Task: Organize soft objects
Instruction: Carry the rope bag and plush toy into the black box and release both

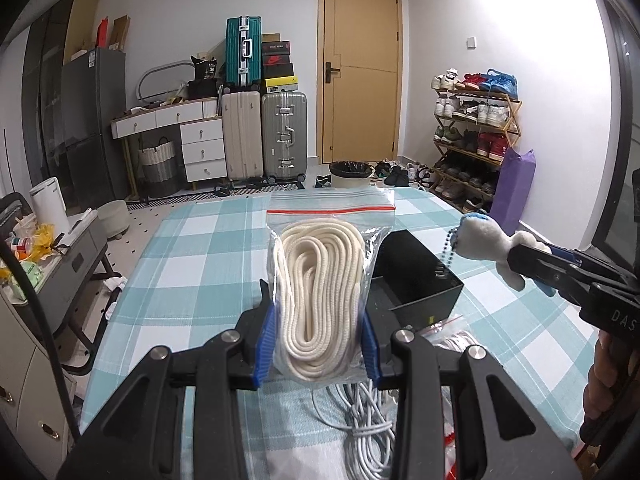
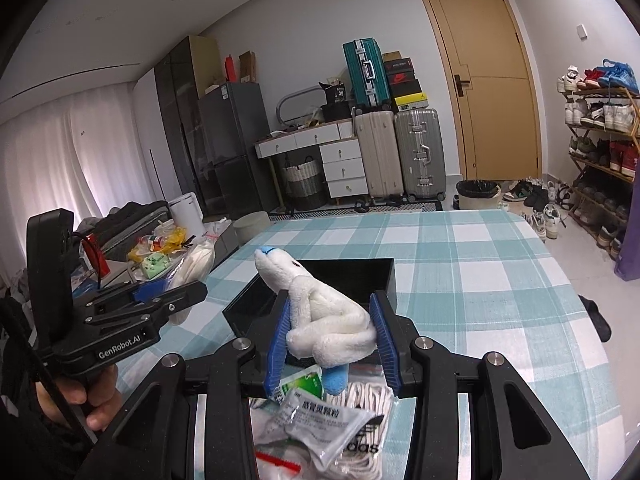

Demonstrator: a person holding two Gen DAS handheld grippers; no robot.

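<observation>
At centre frame the left claw (image 1: 318, 344) clenches a bagged rope (image 1: 320, 288) while the right claw (image 2: 334, 344) grips a plush toy (image 2: 320, 312), both lifted over the counter (image 1: 192, 264), apparently bound for the black box (image 2: 320, 280).

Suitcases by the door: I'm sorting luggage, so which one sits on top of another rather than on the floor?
The teal hard-shell suitcase; it stands atop the cream ribbed suitcase, while that one and the silver aluminium suitcase stand on the floor.
</observation>
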